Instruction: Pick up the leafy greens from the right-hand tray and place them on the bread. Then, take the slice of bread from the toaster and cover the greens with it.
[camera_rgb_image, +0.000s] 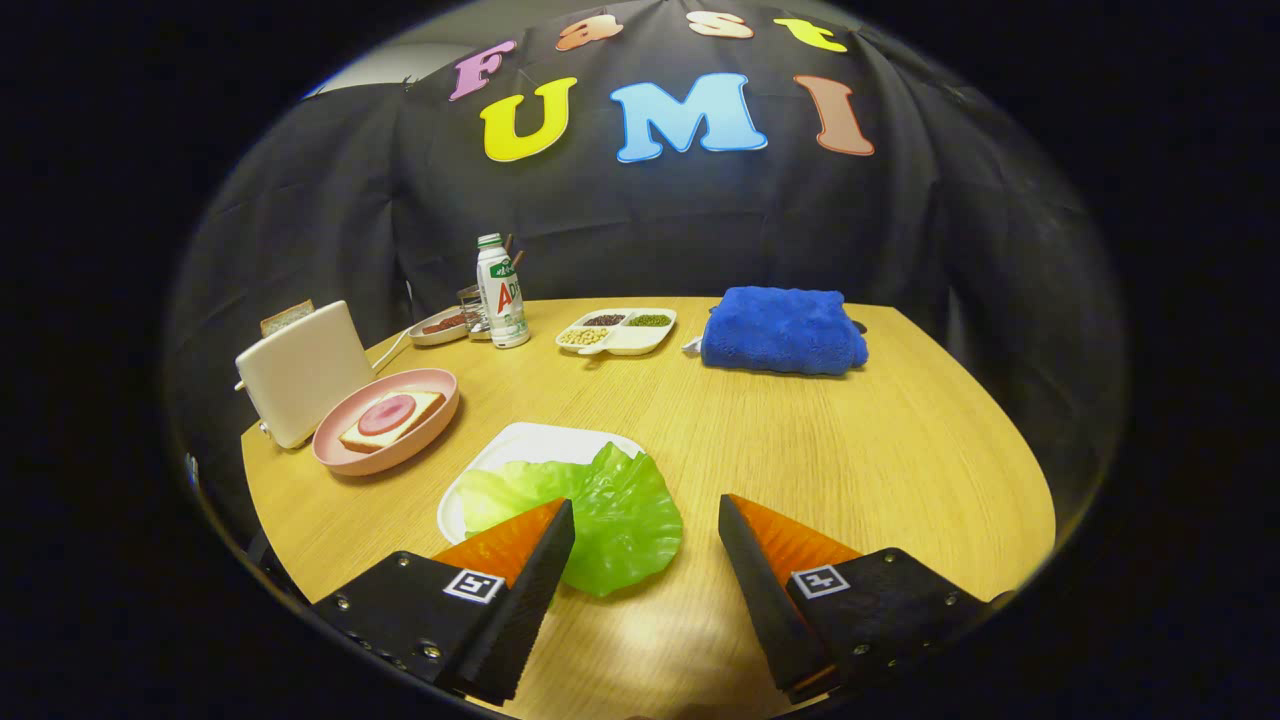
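A green lettuce leaf (590, 510) lies on a white tray (530, 445), its near edge hanging over the tray onto the table. My gripper (647, 520) is open just above the table; the left finger covers the leaf's near left part and the right finger stands clear of it to the right. Beyond and to the left, a pink plate (335, 455) holds a slice of bread (392, 420) topped with a round of pink meat. A cream toaster (300, 372) stands behind the plate with a bread slice (287, 317) poking out of its slot.
At the back of the round wooden table (850, 450) are a white bottle (501, 292), a small dish (436, 327), a divided tray of beans (617, 331) and a folded blue towel (783, 330). Bare wood lies to the right of the fingers.
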